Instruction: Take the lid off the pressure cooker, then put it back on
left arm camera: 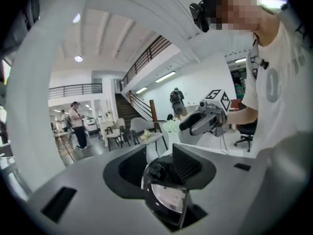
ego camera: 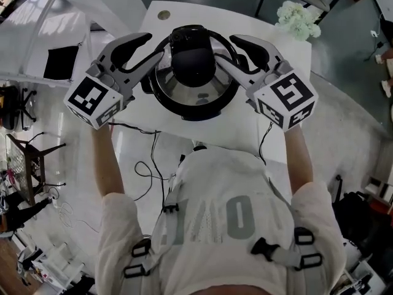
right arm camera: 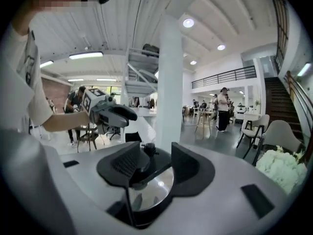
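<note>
Lid: steel disc with a black rim and a bulky black top handle. It sits over the pressure cooker, about mid-table and nearer the left edge. From above I cannot tell if it is clear of the pot.
Left gripper: mine, clamped on the lid's left side, with rim and polished face between the pads.
Right gripper: mine, clamped on the lid's right side, one pad against the black handle.
Handling, my estimate: rigid, fairly heavy metal. The polished face looks slippery, so the rim and handle plastic are the safer purchase. Held from both sides it should stay level, while uneven effort would tip it.
Refitting, my estimate: the rim must sit square on the pot before any twist.
Table: white, smooth and otherwise bare, with a round port at the far left corner.
Flowers: white bunch just beyond the far right corner.
Cables: loose on the floor below the near edge.
Room: open hall with a white pillar, a staircase, a railed upper gallery, chairs, and people standing well apart.
</note>
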